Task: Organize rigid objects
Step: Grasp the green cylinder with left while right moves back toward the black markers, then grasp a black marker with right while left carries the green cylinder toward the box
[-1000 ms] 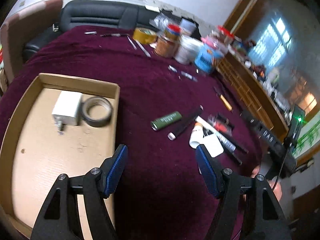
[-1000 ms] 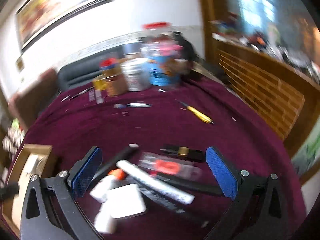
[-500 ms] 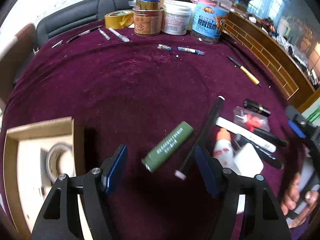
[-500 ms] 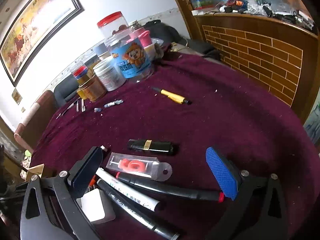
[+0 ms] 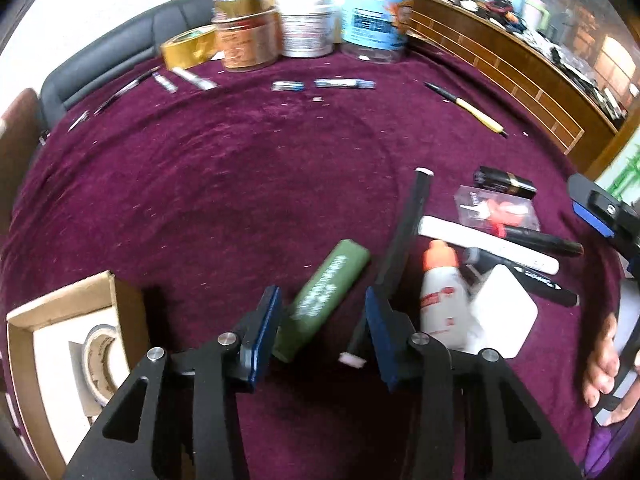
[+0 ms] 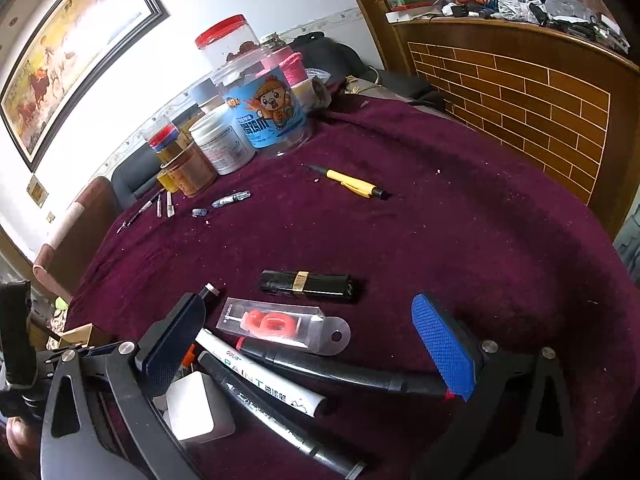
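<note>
Left wrist view: left gripper (image 5: 322, 322) jaws closing around green tube (image 5: 324, 298), not yet pinching, likely bound for cardboard box (image 5: 60, 308). Right gripper (image 6: 308, 344) spread wide over markers (image 6: 336, 370), empty.

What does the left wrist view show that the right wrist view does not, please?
Only the left wrist view shows the green tube between the closing left gripper jaws, and the tape roll in the cardboard box. Only the right wrist view shows the framed painting and the open right gripper. Both show the yellow pen, black lipstick and white paint marker.
</note>
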### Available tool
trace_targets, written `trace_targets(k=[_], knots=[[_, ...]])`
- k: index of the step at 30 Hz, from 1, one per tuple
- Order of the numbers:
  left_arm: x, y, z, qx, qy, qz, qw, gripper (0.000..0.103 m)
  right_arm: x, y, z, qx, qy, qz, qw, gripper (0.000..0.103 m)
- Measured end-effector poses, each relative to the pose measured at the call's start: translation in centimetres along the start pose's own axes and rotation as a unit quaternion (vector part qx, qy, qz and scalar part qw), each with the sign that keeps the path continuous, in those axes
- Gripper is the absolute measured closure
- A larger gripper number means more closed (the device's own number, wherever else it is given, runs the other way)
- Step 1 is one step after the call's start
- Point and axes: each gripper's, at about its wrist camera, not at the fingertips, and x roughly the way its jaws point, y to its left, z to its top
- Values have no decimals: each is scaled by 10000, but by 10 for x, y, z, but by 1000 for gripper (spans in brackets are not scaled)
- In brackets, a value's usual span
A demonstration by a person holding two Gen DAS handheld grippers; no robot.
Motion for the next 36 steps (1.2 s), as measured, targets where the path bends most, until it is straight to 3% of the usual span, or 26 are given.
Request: trace_targets(k=[2,4,8,13,17,20,26,36], knots=[[7,7,-2,-71,109,112,9999,65,1,0,0,25,39,46,10000,0],[10,10,-6,-76,119,-15,9999,65,2,1,0,4,72,65,10000,0],[13,-7,-5,344,18,240,9991,65,3,2,-1,-20,78,65,9999,0],[18,-20,3,534,0,355,9979,65,4,1,-1,-5,110,67,9999,0],[15,-24,0,410,32,383,9984,83,7,1,-2,-12,166,31,9999,0],[8,-22,-8,224,-28,333,9992,86,9,0,-3,-14,210,7,9998,0],[-42,-1,-29,-446,-599,-31,9972,88,10,0,-3,-71,208,-87,9997,0],[-129,33,-99,-1217,-1574,-383,9793,90,10,13,-7,-501,94,-308,9982,0]])
